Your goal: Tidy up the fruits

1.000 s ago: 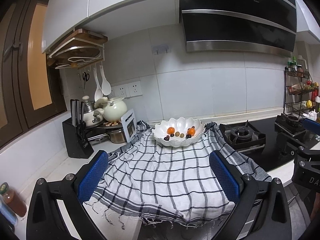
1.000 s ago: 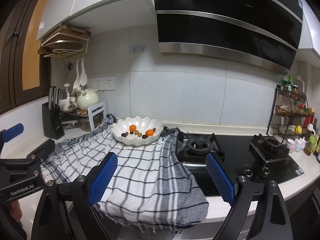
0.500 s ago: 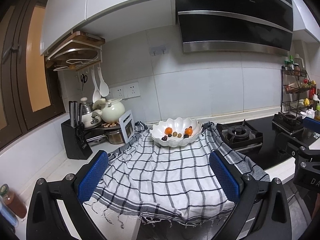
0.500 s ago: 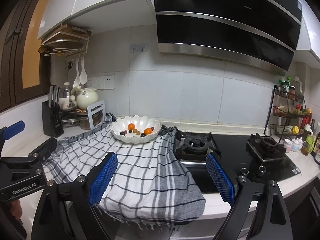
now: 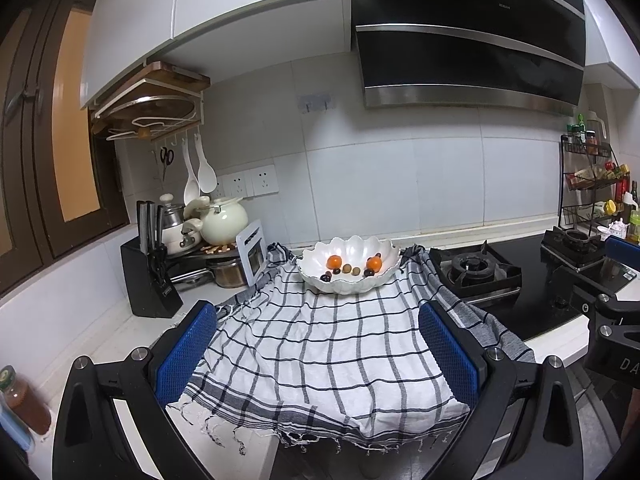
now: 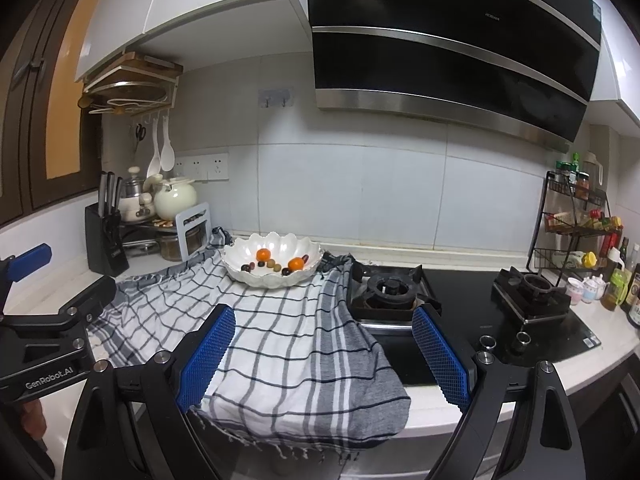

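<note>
A white scalloped bowl stands at the back of a checked cloth on the counter. It holds two orange fruits and several small dark and tan fruits. The bowl also shows in the right wrist view. My left gripper is open and empty, in front of the cloth's near edge. My right gripper is open and empty, over the cloth's right front corner. Both are well short of the bowl.
A gas hob lies right of the cloth, partly under it. A knife block, pots and a kettle stand at the back left. A spice rack and bottles stand at the far right. A sauce bottle is near left.
Both grippers have drawn back and drifted a little; the bowl looks slightly smaller and further off. The jaws have stayed open. Nothing on the counter has moved.
</note>
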`<state>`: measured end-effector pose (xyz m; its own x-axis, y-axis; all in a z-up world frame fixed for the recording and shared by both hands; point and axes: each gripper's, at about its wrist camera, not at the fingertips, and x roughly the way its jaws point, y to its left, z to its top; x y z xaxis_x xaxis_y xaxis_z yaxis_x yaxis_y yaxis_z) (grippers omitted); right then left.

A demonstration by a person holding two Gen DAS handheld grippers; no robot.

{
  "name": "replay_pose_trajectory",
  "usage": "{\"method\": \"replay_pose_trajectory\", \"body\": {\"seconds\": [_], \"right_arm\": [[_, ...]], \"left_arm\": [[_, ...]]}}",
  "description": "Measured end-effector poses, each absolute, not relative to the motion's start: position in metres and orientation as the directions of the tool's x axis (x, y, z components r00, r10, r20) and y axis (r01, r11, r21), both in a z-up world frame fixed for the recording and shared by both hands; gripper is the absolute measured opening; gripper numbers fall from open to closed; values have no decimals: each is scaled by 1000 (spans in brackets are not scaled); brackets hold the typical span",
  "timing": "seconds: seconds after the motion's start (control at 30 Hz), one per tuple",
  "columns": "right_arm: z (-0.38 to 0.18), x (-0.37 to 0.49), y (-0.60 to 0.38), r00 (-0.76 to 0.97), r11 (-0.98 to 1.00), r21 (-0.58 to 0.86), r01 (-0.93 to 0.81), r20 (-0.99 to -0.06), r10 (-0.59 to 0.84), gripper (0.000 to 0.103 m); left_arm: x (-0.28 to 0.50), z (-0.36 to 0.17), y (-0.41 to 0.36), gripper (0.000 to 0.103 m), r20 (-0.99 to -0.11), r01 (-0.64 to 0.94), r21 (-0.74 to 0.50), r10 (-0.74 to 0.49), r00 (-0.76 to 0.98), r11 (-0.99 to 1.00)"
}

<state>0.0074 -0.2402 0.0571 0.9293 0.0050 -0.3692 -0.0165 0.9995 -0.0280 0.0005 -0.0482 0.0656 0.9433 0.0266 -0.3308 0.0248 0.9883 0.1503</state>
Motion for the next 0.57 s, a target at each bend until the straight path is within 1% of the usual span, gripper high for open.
{"method": "replay_pose_trajectory", "body": {"seconds": [0.57], "right_arm": [[59,8,-240,929,1000,-24,-20,-370,10,91]], "left_arm": [[5,65,-54,103,-339,36,145,15,941,989]]}}
